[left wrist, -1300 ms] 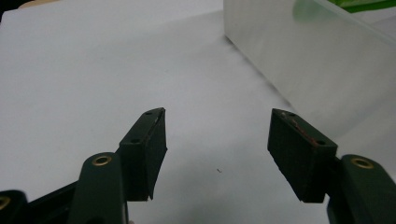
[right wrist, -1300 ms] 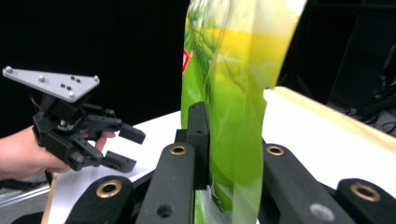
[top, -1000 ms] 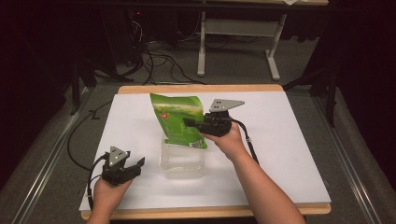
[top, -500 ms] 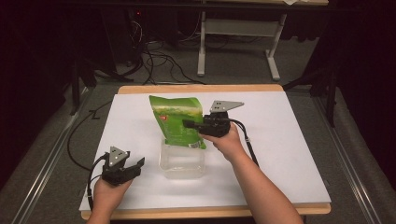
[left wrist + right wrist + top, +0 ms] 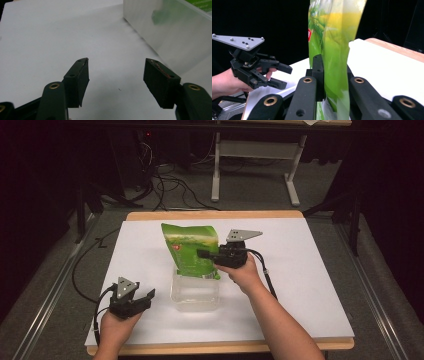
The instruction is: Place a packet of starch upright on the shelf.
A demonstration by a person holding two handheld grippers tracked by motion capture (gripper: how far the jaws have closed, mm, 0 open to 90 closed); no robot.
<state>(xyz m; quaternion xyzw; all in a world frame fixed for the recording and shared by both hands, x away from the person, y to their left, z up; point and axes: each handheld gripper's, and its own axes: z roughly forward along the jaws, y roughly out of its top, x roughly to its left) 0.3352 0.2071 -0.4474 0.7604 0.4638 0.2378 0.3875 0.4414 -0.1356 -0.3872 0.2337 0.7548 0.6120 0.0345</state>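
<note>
Mid-table, the right gripper pinches a green pouch upright over a clear container; the left gripper, jaws spread, waits near the table's front-left corner. Likely next: lowering the pouch inside.

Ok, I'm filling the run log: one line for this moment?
right gripper: shut on green foil pouch | over clear plastic tub | left gripper: open

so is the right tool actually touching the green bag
Touching. In the right gripper view, the right tool has its two jaws closed flat against both sides of the green bag, which passes upright between them with no gap.
</note>
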